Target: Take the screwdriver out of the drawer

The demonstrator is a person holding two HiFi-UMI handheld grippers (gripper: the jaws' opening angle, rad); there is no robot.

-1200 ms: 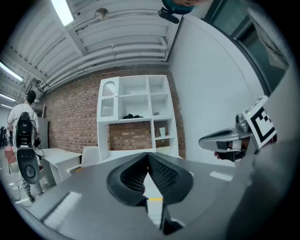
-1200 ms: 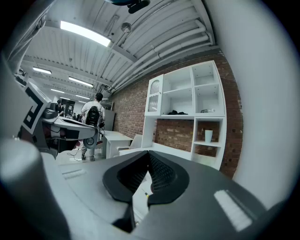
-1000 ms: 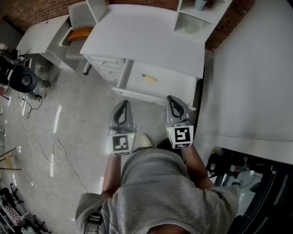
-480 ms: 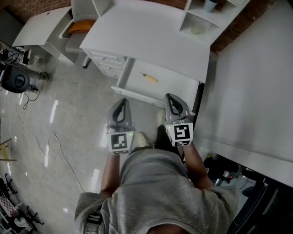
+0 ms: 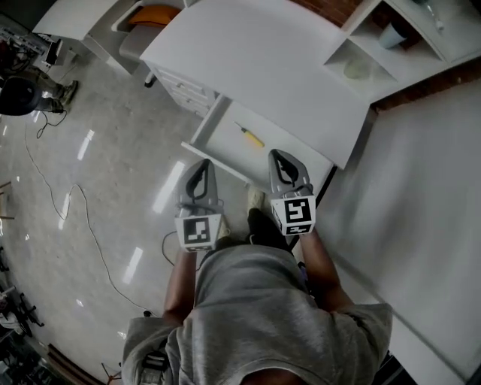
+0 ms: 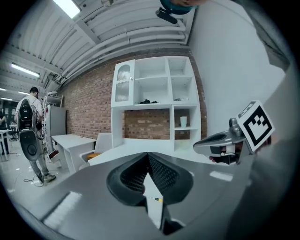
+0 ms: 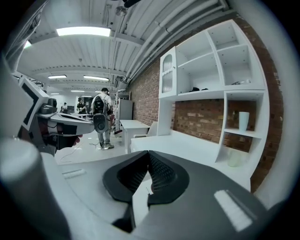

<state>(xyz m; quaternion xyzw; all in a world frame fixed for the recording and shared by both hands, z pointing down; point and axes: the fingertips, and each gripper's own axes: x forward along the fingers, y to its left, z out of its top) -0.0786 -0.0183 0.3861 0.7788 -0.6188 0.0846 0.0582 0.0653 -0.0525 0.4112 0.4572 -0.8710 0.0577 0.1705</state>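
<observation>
The screwdriver [image 5: 252, 137], with a yellow handle, lies in the open white drawer [image 5: 225, 155] under the desk top. Both grippers hover side by side just short of the drawer's front edge, pointing at it. My left gripper [image 5: 201, 167] is over the floor at the drawer's left front corner, its jaws together and empty. My right gripper [image 5: 282, 156] is at the drawer's right front, jaws also together and empty. In the left gripper view the pads [image 6: 161, 174] meet at the tips, and the screwdriver [image 6: 154, 199] shows small through the gap below them. The right gripper view shows the pads [image 7: 159, 172] closed.
The white desk [image 5: 263, 68] spans the top, with a shelf unit [image 5: 391, 45] holding a cup at its right. A white partition [image 5: 421, 188] stands to the right. A chair with an orange seat [image 5: 146, 15] is at the far left; cables [image 5: 60, 210] lie on the floor.
Both grippers have moved forward and slightly down toward the open drawer. The desk and drawer now sit closer and more slanted in the head view. Both pairs of jaws stayed together.
</observation>
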